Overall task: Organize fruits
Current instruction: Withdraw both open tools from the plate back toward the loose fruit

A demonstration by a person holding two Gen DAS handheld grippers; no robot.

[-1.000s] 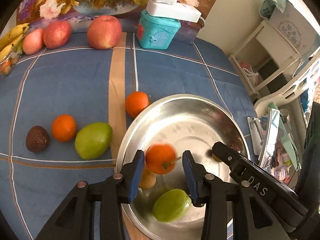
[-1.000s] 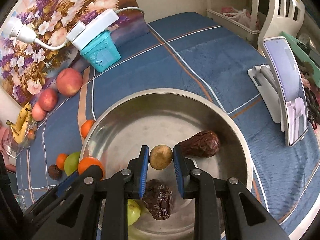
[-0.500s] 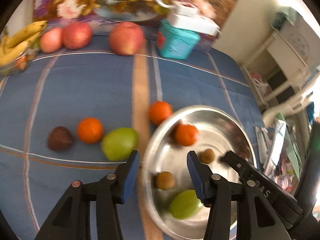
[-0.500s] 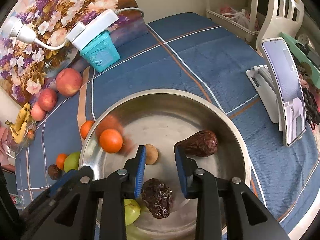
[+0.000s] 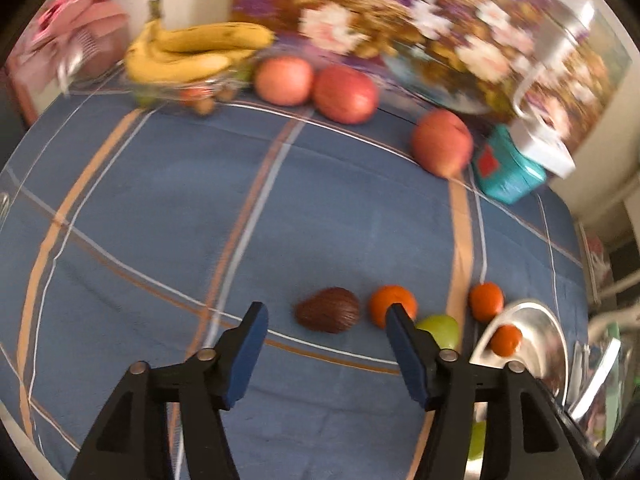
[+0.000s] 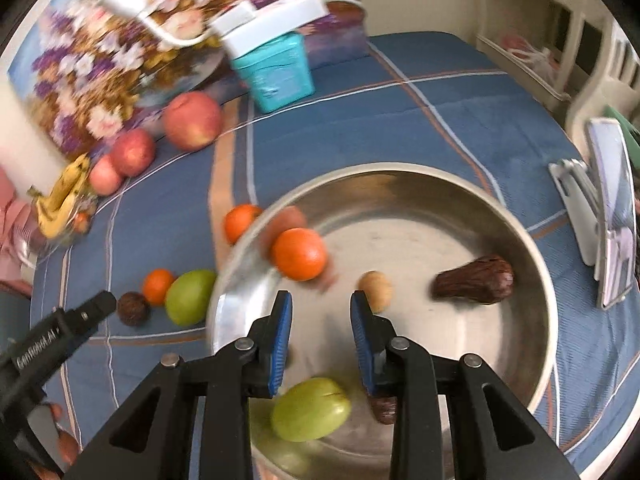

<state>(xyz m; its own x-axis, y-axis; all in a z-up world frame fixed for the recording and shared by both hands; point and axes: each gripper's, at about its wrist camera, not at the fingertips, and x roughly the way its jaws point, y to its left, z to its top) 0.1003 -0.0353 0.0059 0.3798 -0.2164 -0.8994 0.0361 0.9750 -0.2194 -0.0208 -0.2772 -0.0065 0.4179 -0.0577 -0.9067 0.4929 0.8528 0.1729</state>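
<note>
My left gripper (image 5: 326, 309) hangs over the blue cloth with its jaws opening and nothing pressed between them. Just beyond its fingertips lies a brown fruit (image 5: 326, 315), then an orange (image 5: 390, 306), a green fruit (image 5: 440, 330) and a second orange (image 5: 486, 301). My right gripper (image 6: 321, 304) is over the steel bowl (image 6: 536, 264), jaws opening and empty. A small tan fruit (image 6: 376, 290) lies by its right finger. The bowl also holds an orange (image 6: 299, 254), a brown pear-shaped fruit (image 6: 476, 284), a green fruit (image 6: 310, 408) and a dark wrinkled fruit (image 6: 383, 408).
Three apples (image 5: 346, 94) and a bunch of bananas (image 5: 192, 52) line the back of the cloth. A teal box (image 6: 276, 72) under a white power strip (image 6: 272, 24) stands behind the bowl. A phone on a stand (image 6: 612, 216) is at the right table edge.
My left gripper let go of the orange in the bowl, swung left out over the cloth and widened. My right gripper released the tan fruit and opened. The orange rolled toward the bowl's left wall.
</note>
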